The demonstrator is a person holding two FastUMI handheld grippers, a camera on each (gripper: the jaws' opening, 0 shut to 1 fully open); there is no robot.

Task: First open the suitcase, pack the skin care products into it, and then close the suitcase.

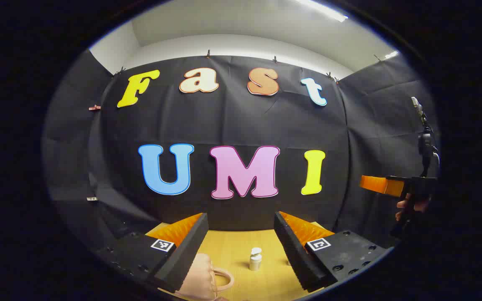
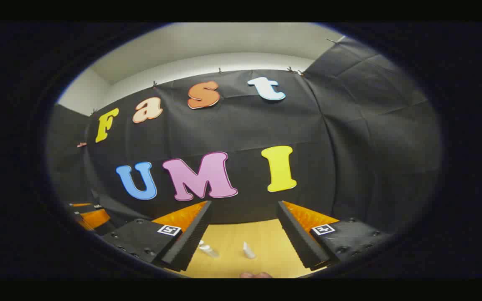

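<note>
The pink suitcase (image 1: 203, 278) sits at lower centre-left of the left gripper view, apparently not yet opened; packing and closing remain. A white bottle (image 1: 255, 259) stands on the table (image 1: 232, 246), beyond and between the fingers. Left gripper (image 1: 241, 242) and right gripper (image 2: 244, 234) are both spread wide, holding nothing. Two small containers (image 2: 207, 249) lie ahead of the right gripper.

Both gripper views ride high, face back wall, well off it; shared: wooden table (image 1: 232, 251) (image 2: 262, 242) far edge below

Black cloth wall (image 1: 241, 125), white ceiling with strip light (image 1: 322, 10), yellow wooden table (image 1: 232, 246)
</note>
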